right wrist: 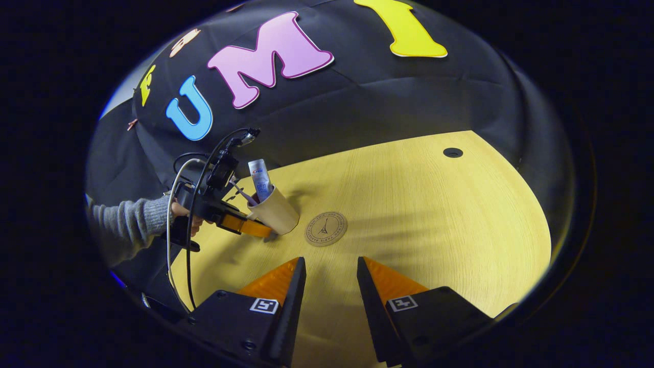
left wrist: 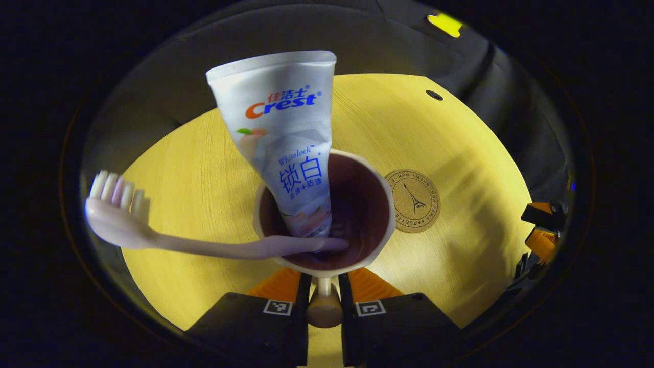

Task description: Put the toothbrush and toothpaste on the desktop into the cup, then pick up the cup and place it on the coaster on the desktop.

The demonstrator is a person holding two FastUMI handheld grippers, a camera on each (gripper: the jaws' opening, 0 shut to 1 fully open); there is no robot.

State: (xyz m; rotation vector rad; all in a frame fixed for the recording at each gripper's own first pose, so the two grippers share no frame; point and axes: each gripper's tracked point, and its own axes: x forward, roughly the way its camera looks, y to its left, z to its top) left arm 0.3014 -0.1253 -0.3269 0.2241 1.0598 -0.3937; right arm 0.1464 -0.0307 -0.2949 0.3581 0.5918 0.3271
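Cup (left wrist: 327, 214) pinched at near rim by left gripper (left wrist: 324, 301), tilted, lifted just left of coaster (left wrist: 413, 201) on desk (left wrist: 204, 168). Toothpaste (left wrist: 286, 138) and toothbrush (left wrist: 153, 232) inside cup, brush head sticking out left. Right gripper (right wrist: 331, 286) near coaster, jaws apart, holding nothing. Sleeved hand (right wrist: 179, 210) grips left tool.

1 cup (left wrist: 327, 214) | 1 toothbrush (left wrist: 153, 230) in cup | 1 toothpaste tube (left wrist: 286, 133) in cup | 1 coaster (left wrist: 413, 201) beside cup
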